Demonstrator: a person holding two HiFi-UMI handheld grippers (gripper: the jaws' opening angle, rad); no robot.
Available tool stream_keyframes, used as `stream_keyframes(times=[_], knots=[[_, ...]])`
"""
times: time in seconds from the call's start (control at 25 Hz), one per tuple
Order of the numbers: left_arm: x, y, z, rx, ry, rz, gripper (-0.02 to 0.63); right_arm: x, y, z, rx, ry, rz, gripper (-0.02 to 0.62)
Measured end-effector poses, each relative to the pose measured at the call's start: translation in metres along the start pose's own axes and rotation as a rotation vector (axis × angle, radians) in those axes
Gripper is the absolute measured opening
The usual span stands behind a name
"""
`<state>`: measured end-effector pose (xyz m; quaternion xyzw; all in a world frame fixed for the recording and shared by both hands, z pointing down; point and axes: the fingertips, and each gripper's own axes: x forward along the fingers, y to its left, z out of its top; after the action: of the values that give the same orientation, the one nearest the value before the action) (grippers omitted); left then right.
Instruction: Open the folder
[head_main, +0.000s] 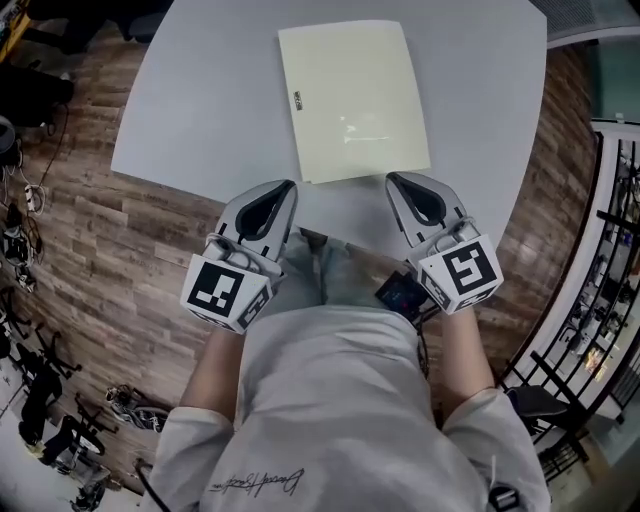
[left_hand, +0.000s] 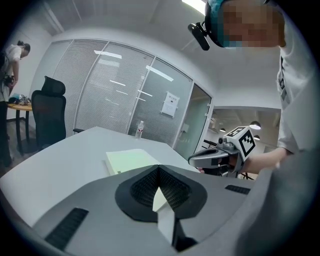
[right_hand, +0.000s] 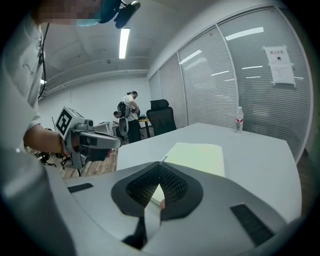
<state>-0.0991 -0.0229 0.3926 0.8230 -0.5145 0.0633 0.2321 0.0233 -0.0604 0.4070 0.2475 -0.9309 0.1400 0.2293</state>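
Worktop (head_main: 190, 110): smooth and grey, so a sideways push on the folder's edge would probably slide it rather than open it.
Folder (head_main: 353, 100): pale yellow, closed and flat on the worktop, just beyond and between the two tools, untouched. Its cover looks thin and glossy. Catching both covers together would lift the whole folder instead of opening it.
Left tool (head_main: 283, 190): jaws closed tip to tip on nothing, just short of the folder's near left corner. It cannot pinch a cover until it opens.
Right tool (head_main: 397, 183): also closed and empty, off the near right corner. If neither tool pins the back cover, the folder could skate away.
Cover edge: lies flush, so a tip may skid over it or crease it.
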Motion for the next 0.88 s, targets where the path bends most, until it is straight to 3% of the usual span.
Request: stream_keyframes(times=[0.36, 0.56, 0.88], knots=[[0.01, 0.008, -0.014, 0.009, 0.023, -0.006, 0.008, 0.02, 0.004, -0.015, -0.097, 0.064, 0.002, 0.022], [0.017, 0.01, -0.025, 0.013, 0.049, -0.005, 0.008, 0.035, 0.001, -0.034, -0.206, 0.159, -0.026, 0.025], [0.026, 0.015, -0.041, 0.001, 0.076, 0.008, 0.008, 0.056, 0.01, -0.07, -0.351, 0.291, 0.013, 0.137]])
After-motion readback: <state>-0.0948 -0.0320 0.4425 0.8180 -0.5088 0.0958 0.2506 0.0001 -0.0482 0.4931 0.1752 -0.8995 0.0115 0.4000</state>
